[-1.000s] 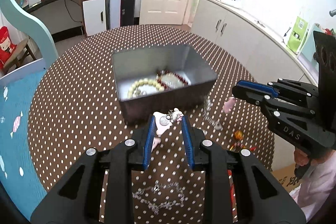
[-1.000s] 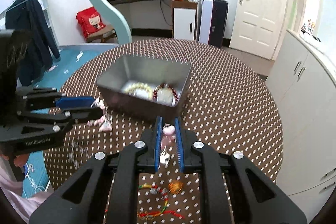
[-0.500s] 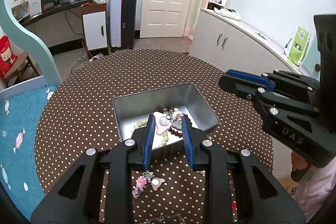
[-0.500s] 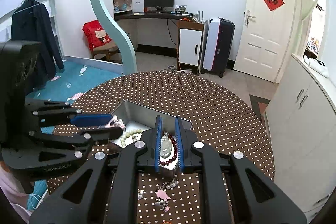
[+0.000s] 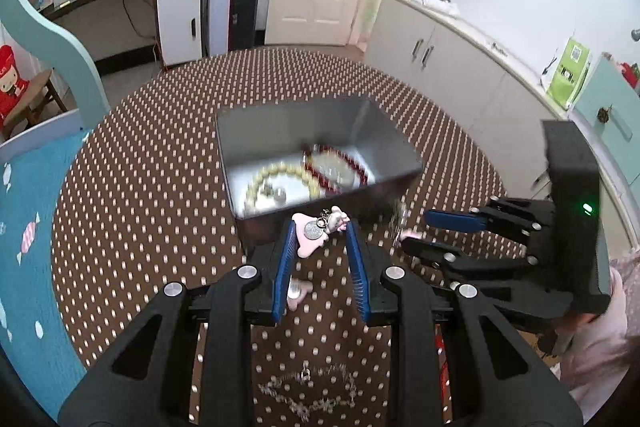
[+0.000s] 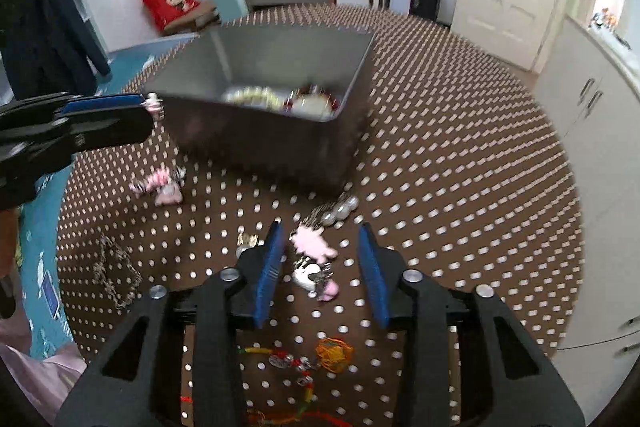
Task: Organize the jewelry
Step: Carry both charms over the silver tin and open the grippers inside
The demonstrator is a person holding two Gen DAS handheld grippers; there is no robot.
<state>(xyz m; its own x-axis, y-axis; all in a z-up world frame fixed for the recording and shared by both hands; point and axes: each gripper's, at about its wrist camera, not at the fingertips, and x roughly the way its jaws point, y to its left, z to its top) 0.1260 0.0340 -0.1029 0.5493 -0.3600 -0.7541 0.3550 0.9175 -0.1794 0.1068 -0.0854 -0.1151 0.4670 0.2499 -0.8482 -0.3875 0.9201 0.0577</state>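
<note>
Between the left gripper's (image 5: 319,233) pinching fingers, a pink charm (image 5: 310,241) with a silver disc; right fingers (image 6: 269,259) opening.

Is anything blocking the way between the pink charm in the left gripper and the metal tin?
Only the tin's near wall. The left gripper holds the pink charm just short of it, so the charm must clear the rim.

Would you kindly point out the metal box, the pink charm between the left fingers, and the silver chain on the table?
metal box (image 5: 392,139), left wrist view, its bare right inner wall.
pink charm (image 5: 310,245), left wrist view, its pink body.
silver chain (image 5: 308,387), left wrist view, middle of the chain's loop.
</note>
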